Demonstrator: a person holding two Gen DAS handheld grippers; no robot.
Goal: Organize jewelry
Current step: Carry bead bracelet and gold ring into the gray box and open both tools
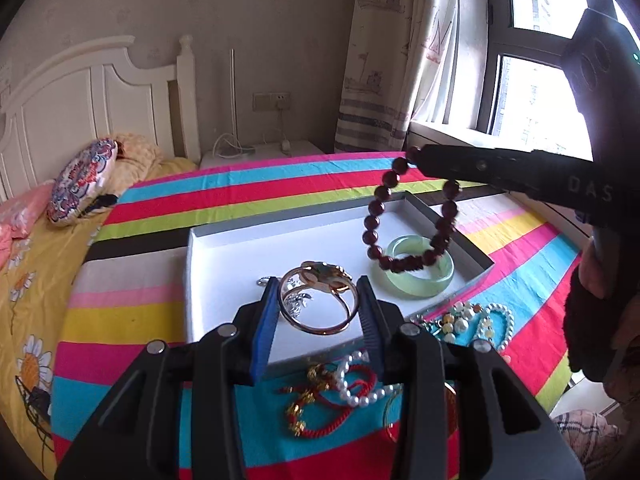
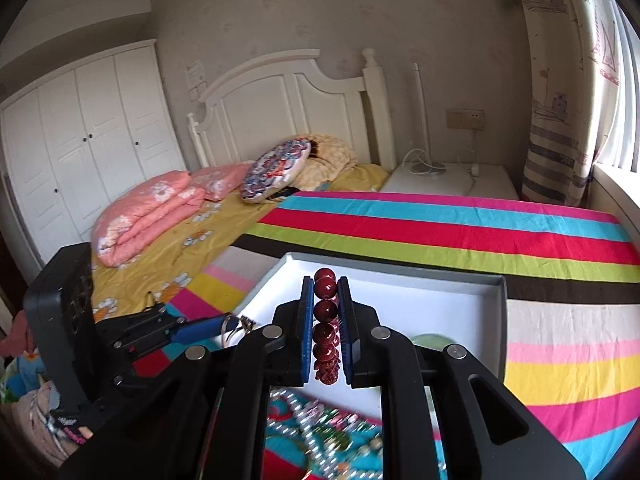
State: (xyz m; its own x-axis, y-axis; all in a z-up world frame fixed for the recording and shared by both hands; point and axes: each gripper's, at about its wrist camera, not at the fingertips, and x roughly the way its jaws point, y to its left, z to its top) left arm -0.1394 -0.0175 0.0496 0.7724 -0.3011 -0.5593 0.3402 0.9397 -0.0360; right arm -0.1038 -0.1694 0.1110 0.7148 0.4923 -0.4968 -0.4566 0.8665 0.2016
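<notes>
Dark red beads (image 1: 372,222), striped cloth (image 1: 248,188)

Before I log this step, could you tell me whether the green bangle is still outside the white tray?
No, the green bangle lies inside the white tray, beneath the hanging bead bracelet.

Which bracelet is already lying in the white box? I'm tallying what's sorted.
The pale green bangle: it rests on the box floor, while the dark red bead bracelet hangs from the right gripper.

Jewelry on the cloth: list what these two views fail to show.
- Pearl pile, right wrist view: blurred, cut by the right gripper.
- Red cord, left wrist view: partly behind the left gripper.
- Green bangle, right wrist view: mostly hidden by that gripper's arm.
- Bead bracelet clasp: not visible.
</notes>
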